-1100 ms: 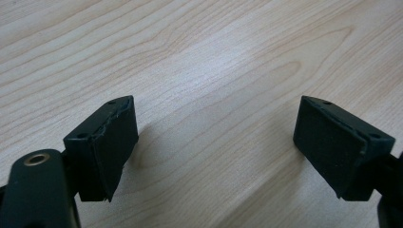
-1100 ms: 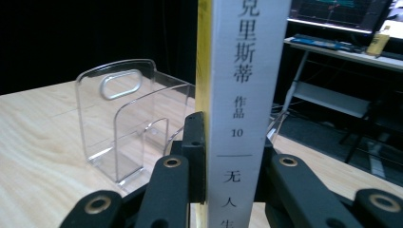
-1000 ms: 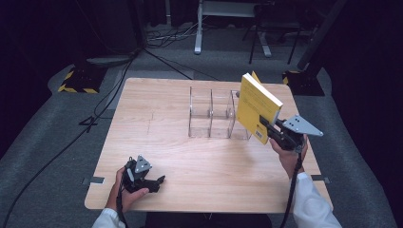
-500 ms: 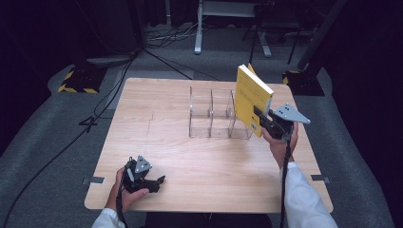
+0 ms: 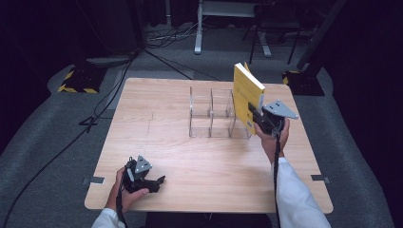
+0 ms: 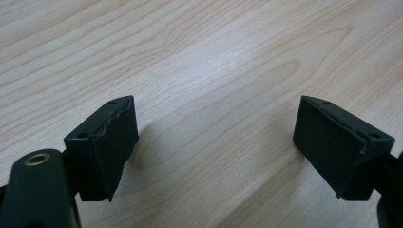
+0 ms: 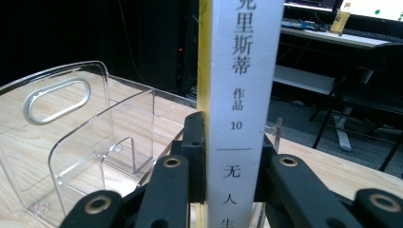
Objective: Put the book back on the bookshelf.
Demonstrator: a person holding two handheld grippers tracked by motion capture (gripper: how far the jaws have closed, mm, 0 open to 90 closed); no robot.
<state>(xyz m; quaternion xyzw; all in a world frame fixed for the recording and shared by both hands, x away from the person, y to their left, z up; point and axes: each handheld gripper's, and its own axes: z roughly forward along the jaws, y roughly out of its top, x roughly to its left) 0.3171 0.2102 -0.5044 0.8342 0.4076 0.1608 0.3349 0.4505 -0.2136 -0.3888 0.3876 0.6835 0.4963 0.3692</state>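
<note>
Yellow book (image 5: 247, 95), white spine; clear, possibly acrylic, rack (image 5: 211, 114).

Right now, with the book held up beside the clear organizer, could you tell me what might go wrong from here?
1. The right tool grips the yellow book only near its bottom edge, so the tall book could pivot or slip.
2. The clear acrylic organizer stands close to the book; its thin dividers are hard to see, so the book could catch a wall and shove it.
3. The left tool rests open on the table, steadying nothing.

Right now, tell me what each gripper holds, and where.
Right gripper clamps the yellow book across its spine's lower end. Left gripper is open, holding nothing.
</note>
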